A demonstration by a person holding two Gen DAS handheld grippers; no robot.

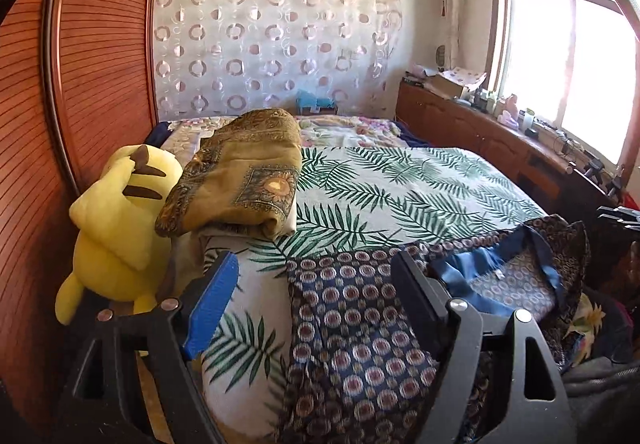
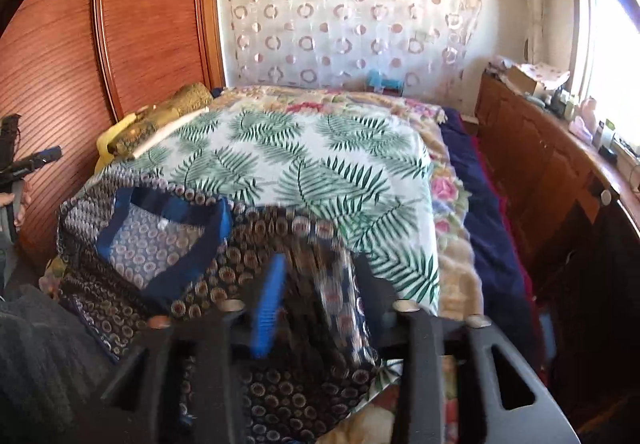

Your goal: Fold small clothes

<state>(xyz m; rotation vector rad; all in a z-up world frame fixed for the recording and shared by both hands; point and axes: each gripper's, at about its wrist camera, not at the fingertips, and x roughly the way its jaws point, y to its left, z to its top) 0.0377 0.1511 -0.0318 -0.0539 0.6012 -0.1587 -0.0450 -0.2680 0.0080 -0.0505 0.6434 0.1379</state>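
Note:
A small dark-blue garment (image 1: 352, 324) printed with round motifs lies on the near edge of the bed, its blue-trimmed neck opening (image 1: 516, 276) facing up. My left gripper (image 1: 316, 264) hovers over its left part, jaws wide apart, with the cloth lying flat below and no pad pressing it. In the right wrist view the same garment (image 2: 120, 296) spreads to the left, and a raised, blurred fold of it (image 2: 328, 284) stands between the fingers of my right gripper (image 2: 320, 264). Those jaws are partly apart and do not seem to pinch the fold.
A palm-leaf sheet (image 1: 400, 184) covers the bed. A folded olive-gold blanket (image 1: 240, 180) and a yellow plush toy (image 1: 116, 228) sit at its left edge by the wooden wardrobe (image 1: 100, 64). A cluttered wooden sideboard (image 1: 480, 132) runs under the window on the right.

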